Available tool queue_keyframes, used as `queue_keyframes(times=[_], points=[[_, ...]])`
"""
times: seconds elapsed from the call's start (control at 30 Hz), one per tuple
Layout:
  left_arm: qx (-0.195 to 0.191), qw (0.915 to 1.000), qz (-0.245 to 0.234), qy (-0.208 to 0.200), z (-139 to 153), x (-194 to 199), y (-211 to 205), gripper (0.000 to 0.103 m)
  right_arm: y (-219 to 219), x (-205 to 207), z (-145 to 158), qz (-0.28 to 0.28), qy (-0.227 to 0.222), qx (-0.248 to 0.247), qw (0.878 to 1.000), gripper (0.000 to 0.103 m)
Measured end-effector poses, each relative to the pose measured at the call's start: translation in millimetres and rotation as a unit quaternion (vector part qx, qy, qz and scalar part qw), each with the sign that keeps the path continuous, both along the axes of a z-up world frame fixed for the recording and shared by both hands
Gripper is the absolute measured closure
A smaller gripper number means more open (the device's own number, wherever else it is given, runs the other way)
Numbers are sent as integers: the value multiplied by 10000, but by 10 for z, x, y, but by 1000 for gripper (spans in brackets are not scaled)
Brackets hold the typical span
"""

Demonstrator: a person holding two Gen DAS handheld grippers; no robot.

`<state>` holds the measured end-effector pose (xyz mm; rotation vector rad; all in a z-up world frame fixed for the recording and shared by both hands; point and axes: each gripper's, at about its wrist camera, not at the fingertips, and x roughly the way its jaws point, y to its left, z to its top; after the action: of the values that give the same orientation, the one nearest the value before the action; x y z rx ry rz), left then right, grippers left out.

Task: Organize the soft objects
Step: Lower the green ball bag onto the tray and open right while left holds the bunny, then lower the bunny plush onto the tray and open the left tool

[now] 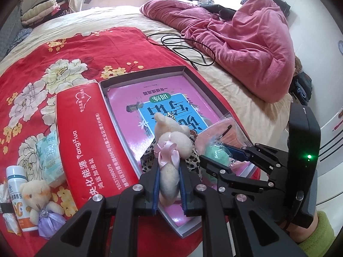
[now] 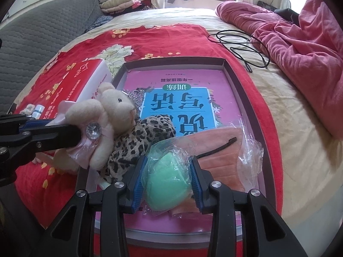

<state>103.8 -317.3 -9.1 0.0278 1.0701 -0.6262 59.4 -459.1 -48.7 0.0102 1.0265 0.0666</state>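
left tool (image 1: pixel 169 190) clamped on a small cream plush bear with a pink satin bow (image 1: pixel 171 150), pads pressing its lower body so the stuffing bulges out past them; bear hangs head-forward over the near corner of the shallow grey cardboard tray (image 1: pixel 214 98)

right tool (image 2: pixel 168 185) clamped on a mint-green foam sponge in a clear plastic wrapper (image 2: pixel 169 177), blue pads touching both sides, held over the near end of the same tray

just ahead of the right tool, inside the tray: a leopard-print fabric piece (image 2: pixel 137 141) and a peach quilted cloth (image 2: pixel 216 150), lying on a pink-and-blue paper booklet (image 2: pixel 182 98)

left of the left tool, on the red floral bedspread (image 1: pixel 42 64): a second plush bear in a lilac dress (image 1: pixel 40 201), not yet in the tray

handling, judged: both items very light, squashy, spring back. wrapper looks slippery, so grip the sponge across its widest part. bear is best taken at the torso; limbs and ribbon would slip
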Motion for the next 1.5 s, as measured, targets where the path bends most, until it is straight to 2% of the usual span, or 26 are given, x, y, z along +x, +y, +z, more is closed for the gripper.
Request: queue_keyframes(times=[0.27,0.67,1.07,1.17,1.5], points=[[26,10000,12,9,-13,12,8,87,37,-4,17,29,-11,-74,10000,59],[56,10000,37,39,-35,25,5,87,-11,-68,157,5,-103,-182,9998,43],[65,9999,55,90,-84,50,-5,86,0,-201,207,-43,-87,-207,9997,40],[56,9999,74,110,-92,64,-10,85,-20,-210,216,-105,-83,-226,9997,34],[-39,9999,78,115,-67,81,16,85,-34,-216,277,-133,-114,-334,9993,34]])
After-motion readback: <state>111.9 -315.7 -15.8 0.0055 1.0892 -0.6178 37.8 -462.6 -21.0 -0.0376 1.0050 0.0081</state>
